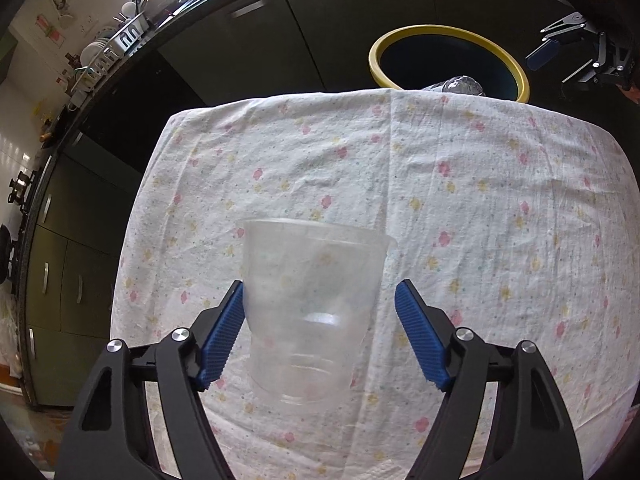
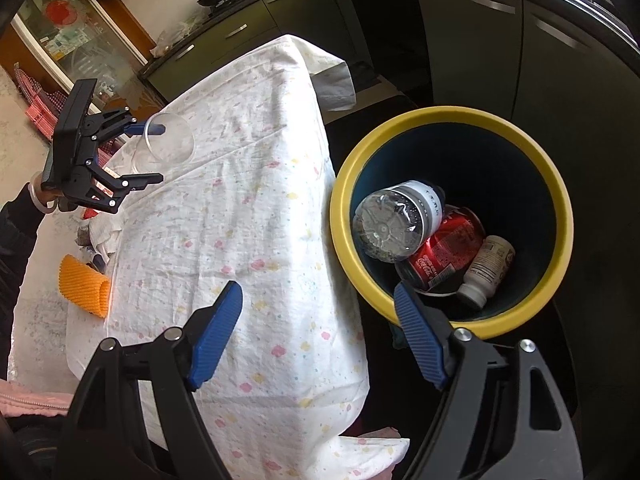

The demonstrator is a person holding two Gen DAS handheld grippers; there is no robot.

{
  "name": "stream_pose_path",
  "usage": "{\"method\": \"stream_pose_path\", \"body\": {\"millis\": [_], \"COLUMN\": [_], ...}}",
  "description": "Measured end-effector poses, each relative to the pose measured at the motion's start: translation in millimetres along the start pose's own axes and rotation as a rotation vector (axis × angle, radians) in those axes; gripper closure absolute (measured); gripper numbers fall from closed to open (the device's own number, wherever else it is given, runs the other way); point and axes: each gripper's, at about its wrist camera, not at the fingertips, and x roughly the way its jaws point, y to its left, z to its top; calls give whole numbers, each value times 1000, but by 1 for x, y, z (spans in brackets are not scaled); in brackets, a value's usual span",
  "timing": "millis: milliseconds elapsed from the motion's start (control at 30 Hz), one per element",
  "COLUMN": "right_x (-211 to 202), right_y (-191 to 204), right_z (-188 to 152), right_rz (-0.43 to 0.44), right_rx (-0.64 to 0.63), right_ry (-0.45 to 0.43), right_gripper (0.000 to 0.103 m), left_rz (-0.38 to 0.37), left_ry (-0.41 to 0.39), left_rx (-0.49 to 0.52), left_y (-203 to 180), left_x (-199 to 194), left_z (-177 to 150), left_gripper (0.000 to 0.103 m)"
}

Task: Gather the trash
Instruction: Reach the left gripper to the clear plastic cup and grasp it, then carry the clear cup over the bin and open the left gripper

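Observation:
A clear plastic cup [image 1: 312, 308] stands upright on the flowered tablecloth [image 1: 460, 184] between the fingers of my left gripper [image 1: 320, 312]. The left pad touches the cup wall; the right pad stands apart from it, so the gripper is open. The cup also shows in the right wrist view [image 2: 170, 142], with the left gripper [image 2: 150, 154] around it. My right gripper [image 2: 318, 312] is open and empty, above the table's edge beside the yellow-rimmed bin [image 2: 560, 208]. The bin holds a plastic bottle [image 2: 396, 220], a red cola can [image 2: 444, 248] and a white pill bottle [image 2: 488, 268].
The bin [image 1: 404, 36] stands on the floor past the table's far edge, with the bottle top [image 1: 460, 85] showing over it. An orange foam sleeve [image 2: 82, 284] and small clutter lie beside the table. Dark kitchen cabinets [image 1: 240, 44] run behind.

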Motion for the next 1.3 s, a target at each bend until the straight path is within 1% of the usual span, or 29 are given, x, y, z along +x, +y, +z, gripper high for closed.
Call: {"method": "stream_pose_path", "body": {"millis": [133,267,333,467,600,700,767,900,1000,1067,1167,1300], "right_x": [3,1,-1,-6,-9,-12,-14,-21,-30,-38,-51,-65], "right_y": [0,-1,-1,-1,-3,-7,-9,-15,-21,-27,-37,-55], "right_z": [0,-2,-4,-6,-10,-15,-20,-32,-43,-51,-62,-78], "right_rz": [5,13,18,25,31,30,24,20,17,6,11,12], "right_rx": [0,7,8,8,14,24,32,47,63,74,101,143], "right_ry": [5,2,-2,-12,-23,-32,-37,-47,-64,-79,-106,-140], "right_gripper": [29,29,29,29,29,29,29,29,29,29,29,29], "left_rz": [-9,-31,-42,-34,-25,-3,13,3,-25,-57,-100,-153], "left_ry": [7,31,24,5,-43,-79,-84,-86,-94,-115,-142,-191], "left_rx": [-2,-43,-68,-86,-121,-144,-150,-173,-182,-166,-141,-131], "left_y": [-2,1,3,1,-4,-13,-22,-41,-59,-74,-96,-123], "left_x": [4,14,14,5,-19,-40,-50,-65,-71,-75,-74,-64], "left_z": [-1,1,1,1,4,6,8,15,31,47,81,136], "left_gripper": [28,44,45,45,45,45,45,45,45,45,45,45]}}
